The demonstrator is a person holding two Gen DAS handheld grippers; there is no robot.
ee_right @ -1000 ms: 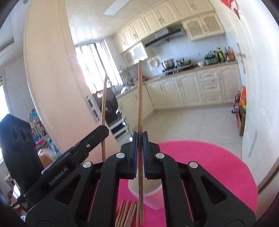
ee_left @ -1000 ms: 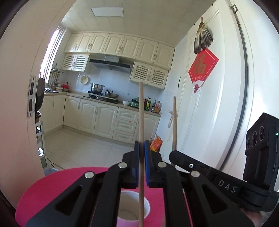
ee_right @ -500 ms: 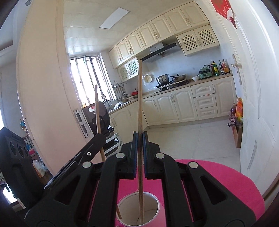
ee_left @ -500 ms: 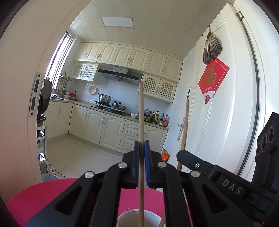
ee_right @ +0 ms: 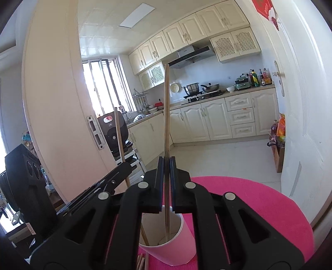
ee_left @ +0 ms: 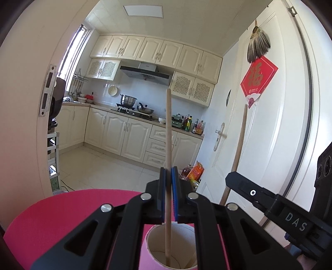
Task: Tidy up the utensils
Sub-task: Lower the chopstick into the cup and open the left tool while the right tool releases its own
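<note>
Slender pale wooden chopstick (ee_left: 168, 133): light, stiff, slick; held mid-shaft. Left gripper (ee_left: 168, 182) and right gripper (ee_right: 165, 166) each clench one, tips inside pink paper cup (ee_right: 180, 245) at 6 o'clock.

Daylight floods both views, bright and even. In the right wrist view the window (ee_right: 108, 87) at 10 o'clock is blown out to white; in the left wrist view it is a glaring strip at 10 o'clock. The ceiling panel (ee_left: 143, 10) at 12 o'clock looks pale. Fisheye distortion bows the door (ee_left: 280, 124) at 3 o'clock, and black vignette rings the corners. Focus is sharp; shadows are soft.
</note>
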